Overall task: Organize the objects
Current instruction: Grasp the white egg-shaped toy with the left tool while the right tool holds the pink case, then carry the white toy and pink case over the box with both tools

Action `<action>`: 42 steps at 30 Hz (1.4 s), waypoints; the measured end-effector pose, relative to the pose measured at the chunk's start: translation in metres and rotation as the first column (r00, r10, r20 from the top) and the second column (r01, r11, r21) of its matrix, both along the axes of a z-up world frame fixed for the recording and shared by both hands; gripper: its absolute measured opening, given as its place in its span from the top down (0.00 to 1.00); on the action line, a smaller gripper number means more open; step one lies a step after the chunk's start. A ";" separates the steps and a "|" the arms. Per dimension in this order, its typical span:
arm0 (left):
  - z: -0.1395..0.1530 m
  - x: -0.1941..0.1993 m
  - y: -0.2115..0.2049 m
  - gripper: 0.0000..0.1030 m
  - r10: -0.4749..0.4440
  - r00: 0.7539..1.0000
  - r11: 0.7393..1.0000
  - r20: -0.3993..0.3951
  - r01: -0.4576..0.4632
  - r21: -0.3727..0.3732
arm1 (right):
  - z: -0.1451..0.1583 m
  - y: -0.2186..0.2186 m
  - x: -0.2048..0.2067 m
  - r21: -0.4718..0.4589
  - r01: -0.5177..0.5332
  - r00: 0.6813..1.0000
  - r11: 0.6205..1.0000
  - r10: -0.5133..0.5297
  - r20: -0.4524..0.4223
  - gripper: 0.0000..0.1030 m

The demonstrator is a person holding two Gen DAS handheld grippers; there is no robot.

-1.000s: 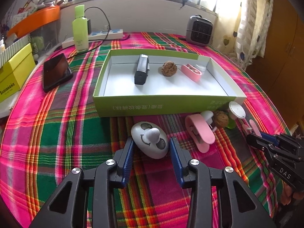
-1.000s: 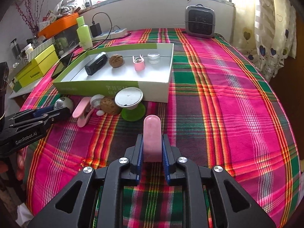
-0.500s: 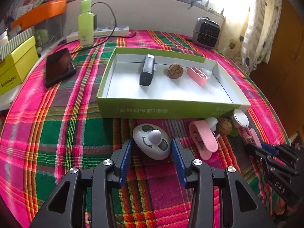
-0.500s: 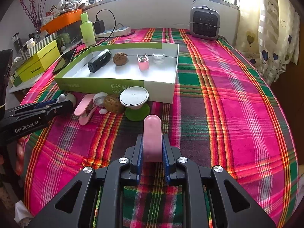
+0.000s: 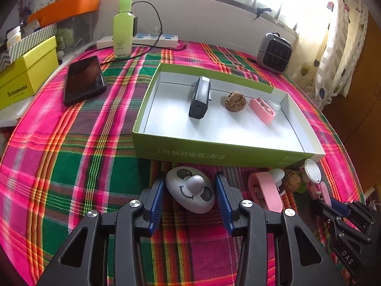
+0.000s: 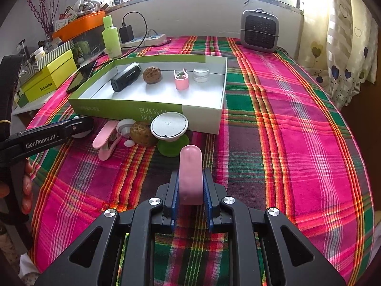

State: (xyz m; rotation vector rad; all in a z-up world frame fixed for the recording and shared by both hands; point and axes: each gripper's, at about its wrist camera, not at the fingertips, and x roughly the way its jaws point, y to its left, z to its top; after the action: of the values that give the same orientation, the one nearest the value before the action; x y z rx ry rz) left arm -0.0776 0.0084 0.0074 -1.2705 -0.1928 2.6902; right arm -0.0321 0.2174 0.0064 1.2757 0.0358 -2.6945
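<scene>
Your left gripper [image 5: 190,188] has its blue fingers on both sides of the white smiley toy [image 5: 189,194], and they have just been closing a little. You can't tell if they press it. The toy sits on the plaid cloth [image 5: 71,166], just in front of the green box [image 5: 214,152]. Your right gripper [image 6: 190,188] squeezes tight on a pink stick [image 6: 190,171].
</scene>
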 end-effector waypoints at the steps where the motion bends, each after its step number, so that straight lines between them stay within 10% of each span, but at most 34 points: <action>1: 0.000 0.000 0.000 0.63 0.002 1.000 1.000 -0.001 -0.002 0.001 | 0.000 0.000 0.000 0.001 -0.001 1.000 1.000 0.001 0.000 0.82; 42: 0.015 0.028 -0.001 0.73 -0.026 0.998 1.000 -0.056 0.026 0.003 | 0.014 -0.013 0.009 -0.039 -0.043 0.998 0.998 0.041 -0.041 0.82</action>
State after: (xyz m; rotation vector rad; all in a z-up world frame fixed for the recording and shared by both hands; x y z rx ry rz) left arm -0.0495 0.0070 0.0219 -1.1867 -0.1729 2.6985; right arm -0.0233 0.2047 0.0200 1.1967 0.0137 -2.6708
